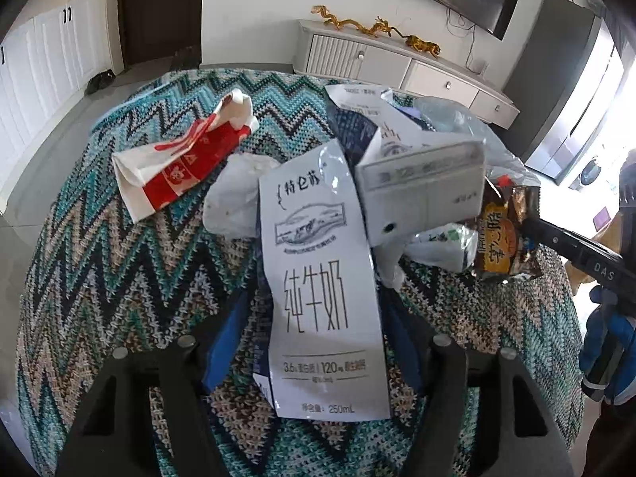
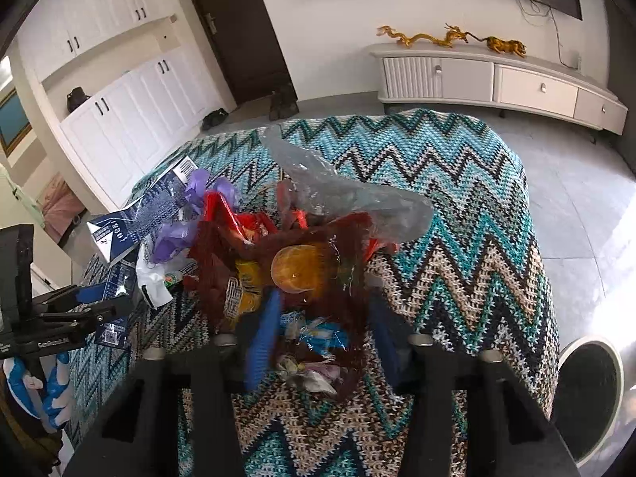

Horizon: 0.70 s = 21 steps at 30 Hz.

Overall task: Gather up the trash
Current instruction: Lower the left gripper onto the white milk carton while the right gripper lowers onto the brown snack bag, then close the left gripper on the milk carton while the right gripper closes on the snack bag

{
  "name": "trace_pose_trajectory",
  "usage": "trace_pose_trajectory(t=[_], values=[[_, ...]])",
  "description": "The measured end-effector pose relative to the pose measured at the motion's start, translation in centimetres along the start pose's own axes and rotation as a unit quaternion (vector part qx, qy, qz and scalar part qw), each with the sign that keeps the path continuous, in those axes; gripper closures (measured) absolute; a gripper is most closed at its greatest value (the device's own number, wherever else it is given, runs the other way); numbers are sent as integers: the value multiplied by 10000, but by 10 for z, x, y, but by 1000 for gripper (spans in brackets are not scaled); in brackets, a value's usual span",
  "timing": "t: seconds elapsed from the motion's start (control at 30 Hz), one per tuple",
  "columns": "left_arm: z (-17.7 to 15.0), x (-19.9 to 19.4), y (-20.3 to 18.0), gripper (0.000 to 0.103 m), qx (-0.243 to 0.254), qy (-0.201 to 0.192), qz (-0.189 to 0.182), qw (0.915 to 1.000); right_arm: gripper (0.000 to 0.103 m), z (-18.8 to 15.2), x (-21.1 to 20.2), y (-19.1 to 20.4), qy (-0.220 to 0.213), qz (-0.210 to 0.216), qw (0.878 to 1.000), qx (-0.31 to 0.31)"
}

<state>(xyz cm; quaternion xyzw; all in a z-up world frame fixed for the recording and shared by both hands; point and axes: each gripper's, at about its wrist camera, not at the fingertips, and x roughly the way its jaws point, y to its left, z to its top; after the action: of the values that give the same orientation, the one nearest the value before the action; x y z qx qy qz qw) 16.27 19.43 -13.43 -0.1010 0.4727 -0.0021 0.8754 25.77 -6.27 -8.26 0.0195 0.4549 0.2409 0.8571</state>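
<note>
Your trash sits on a knitted zigzag throw [image 1: 99, 270], a coarse weave in teal, sand, black and white, draped over what looks like a low desk or couch; which one you cannot tell. In your left wrist view a flattened white milk carton [image 1: 324, 298] of glossy card with black lettering runs from 6 o'clock up to the centre. At 10 o'clock lies a creased red-and-white paper wrapper [image 1: 183, 159], and a crumpled white tissue [image 1: 234, 194] sits just beside the carton's top. At 1 o'clock a second, boxier white carton [image 1: 421, 187] leans on thin clear plastic film [image 1: 449, 115]. At 3 o'clock is a shiny brown-and-gold foil snack bag [image 1: 505, 234].

The room has pale floor tiles, white panelled cupboards [image 2: 131, 103], a dark door [image 2: 234, 28], a long white sideboard [image 2: 497, 79] with golden dragon figurines [image 2: 449, 37], and a dark screen on the wall above.

Your left gripper [image 1: 322, 342] has its blue-padded fingers [image 1: 224, 346] on either side of the flat carton, partly spread; whether the pads press on it you cannot tell. Your right gripper [image 2: 322, 330] has its fingers [image 2: 262, 334] drawn in on the crinkly brown snack bag [image 2: 302, 266], the left pad against it. That bag is at the centre of your right wrist view, with purple film [image 2: 179, 234] and a dark blue carton [image 2: 131, 218] at 9 to 10 o'clock.
</note>
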Motion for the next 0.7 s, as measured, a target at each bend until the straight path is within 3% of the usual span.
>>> trace_pose_trajectory(t=[0.3,0.5,0.7], values=[[-6,5,6,49,-86,26,-112,9999,86,-2,5,5,110,75,9999,-75],[-12,1,16,49,-98,11,-210,9997,77,-3,6,8,199,352,9991,-130],[-1,-1,19,49,-42,26,-272,9996,77,1,7,11,274,746,9967,-152]])
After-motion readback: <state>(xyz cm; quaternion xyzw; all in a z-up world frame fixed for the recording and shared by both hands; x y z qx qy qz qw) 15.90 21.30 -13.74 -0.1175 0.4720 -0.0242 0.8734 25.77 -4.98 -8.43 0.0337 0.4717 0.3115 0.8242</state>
